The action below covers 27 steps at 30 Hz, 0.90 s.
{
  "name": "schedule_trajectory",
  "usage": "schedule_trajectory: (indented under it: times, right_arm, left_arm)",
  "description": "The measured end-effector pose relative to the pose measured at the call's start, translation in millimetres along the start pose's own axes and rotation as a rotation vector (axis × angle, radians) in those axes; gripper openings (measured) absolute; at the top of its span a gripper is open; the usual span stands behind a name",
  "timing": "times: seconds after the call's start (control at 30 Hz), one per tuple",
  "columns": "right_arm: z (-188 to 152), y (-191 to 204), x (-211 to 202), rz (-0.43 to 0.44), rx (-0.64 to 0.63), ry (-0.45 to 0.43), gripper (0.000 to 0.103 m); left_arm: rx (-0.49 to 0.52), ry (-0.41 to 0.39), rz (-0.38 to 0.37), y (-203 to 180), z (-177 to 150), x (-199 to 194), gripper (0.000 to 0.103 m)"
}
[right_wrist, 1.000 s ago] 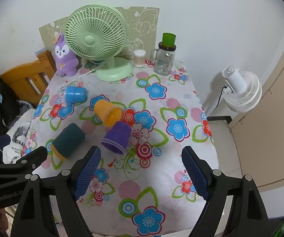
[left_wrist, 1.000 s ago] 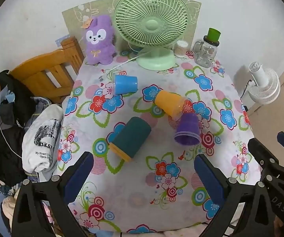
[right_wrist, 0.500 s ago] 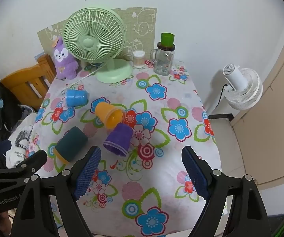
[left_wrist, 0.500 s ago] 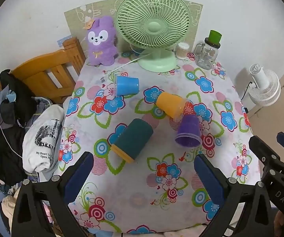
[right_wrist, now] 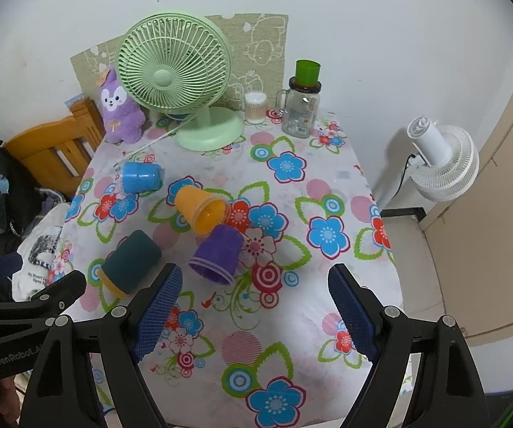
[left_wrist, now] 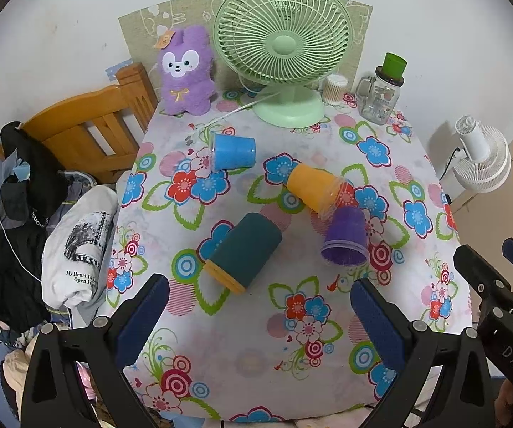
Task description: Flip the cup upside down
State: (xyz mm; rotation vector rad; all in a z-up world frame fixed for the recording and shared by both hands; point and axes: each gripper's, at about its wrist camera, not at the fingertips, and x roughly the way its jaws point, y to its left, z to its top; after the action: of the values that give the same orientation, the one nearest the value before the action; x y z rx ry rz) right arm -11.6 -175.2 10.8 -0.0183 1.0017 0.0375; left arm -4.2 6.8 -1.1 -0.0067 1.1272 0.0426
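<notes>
Several cups lie on their sides on the flowered tablecloth (left_wrist: 292, 349): a blue cup (left_wrist: 234, 151) (right_wrist: 140, 177), an orange cup (left_wrist: 313, 186) (right_wrist: 199, 207), a purple cup (left_wrist: 346, 237) (right_wrist: 217, 249) and a dark teal cup with an orange rim (left_wrist: 244, 251) (right_wrist: 129, 262). My left gripper (left_wrist: 258, 317) is open and empty, held above the table's near edge, in front of the teal cup. My right gripper (right_wrist: 256, 312) is open and empty, above the near edge, in front of the purple cup.
At the back stand a green desk fan (left_wrist: 283, 50), a purple plush rabbit (left_wrist: 185, 71), a glass jar with a green lid (left_wrist: 381, 96) and a cotton swab tub (left_wrist: 333, 89). A wooden chair (left_wrist: 88, 132) with clothes is left, a white floor fan (right_wrist: 441, 164) right.
Both grippers have drawn back and up a little; the table shows slightly smaller and further. The cups have not moved. Both grippers stay open.
</notes>
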Motion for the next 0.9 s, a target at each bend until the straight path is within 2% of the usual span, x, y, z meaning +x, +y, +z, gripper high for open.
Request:
schedule_trajectory:
  times: [0.13, 0.27, 0.9]
  right_arm:
    - [0, 3, 2, -0.002, -0.008, 0.006, 0.087]
    - [-1, 5, 3, 0.002, -0.01, 0.008, 0.092]
    - [6, 9, 8, 0.002, -0.009, 0.021, 0.097]
  left_arm:
    - [-0.001, 0.0, 0.005, 3, 0, 0, 0.103]
    - [-0.01, 0.002, 0.006, 7, 1, 1, 0.103]
    - [-0.009, 0.002, -0.002, 10, 4, 4, 0.103]
